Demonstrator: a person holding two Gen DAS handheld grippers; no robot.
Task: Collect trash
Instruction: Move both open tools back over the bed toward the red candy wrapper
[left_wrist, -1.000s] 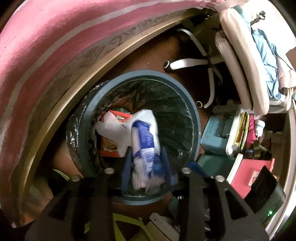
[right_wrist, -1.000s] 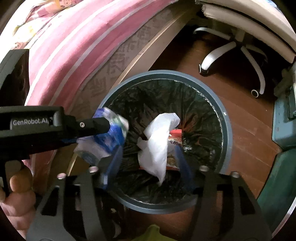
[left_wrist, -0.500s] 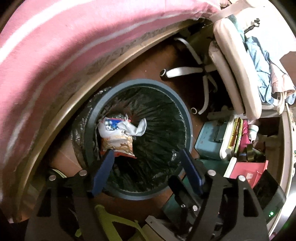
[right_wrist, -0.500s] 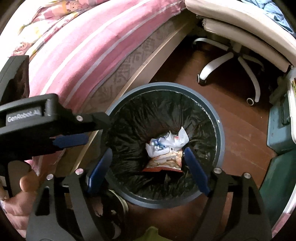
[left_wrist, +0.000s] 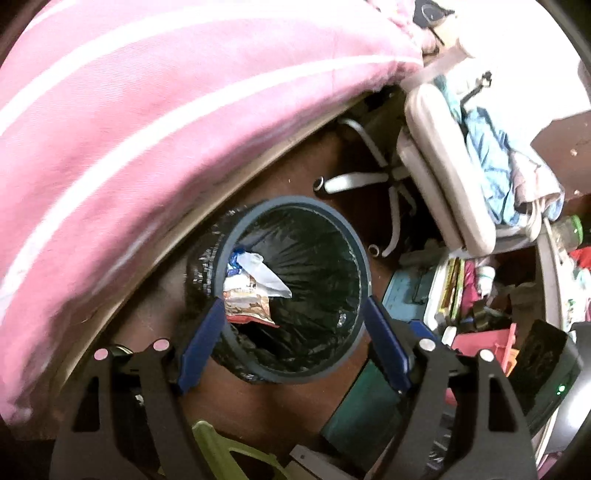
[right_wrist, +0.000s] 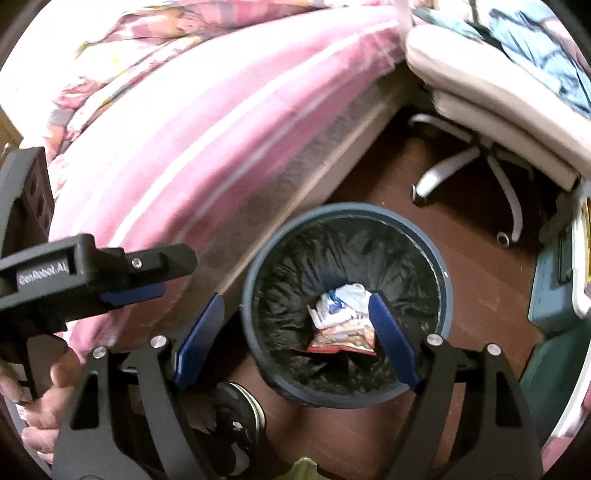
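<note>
Both tools are hanging above the round bin (left_wrist: 364, 258), which is sitting on the brown wooden floor (right_wrist: 476, 266) just beside the bed with its pink striped cover (left_wrist: 155, 110), near enough, I would judge, for litter from the bed side to be dropped straight in. In the left wrist view the left gripper (left_wrist: 293, 343) is standing with its blue fingers spread wide, one at either side of the bin's lower rim in the picture, and nothing is lying between them. The right gripper (right_wrist: 297, 341) is spread the same way in its own view, empty, with the bin filling the centre right of the frame; the left tool is also showing there as a black body at the middle left, with the person's hand (right_wrist: 40, 398) wrapped round its grip at the lower left. The trash is lying inside, on the black liner (left_wrist: 317, 266): a crumpled white and blue wrapper (right_wrist: 341, 299) is resting on top of an orange snack packet (right_wrist: 343, 336), both pushed toward one wall. The spread, empty fingers over the mouth suggest to me that the drop is finished here. A white-legged office chair (right_wrist: 495, 96) is standing at the upper right, and a dark shoe (right_wrist: 236, 413) is sitting at the bottom beside the bin.
</note>
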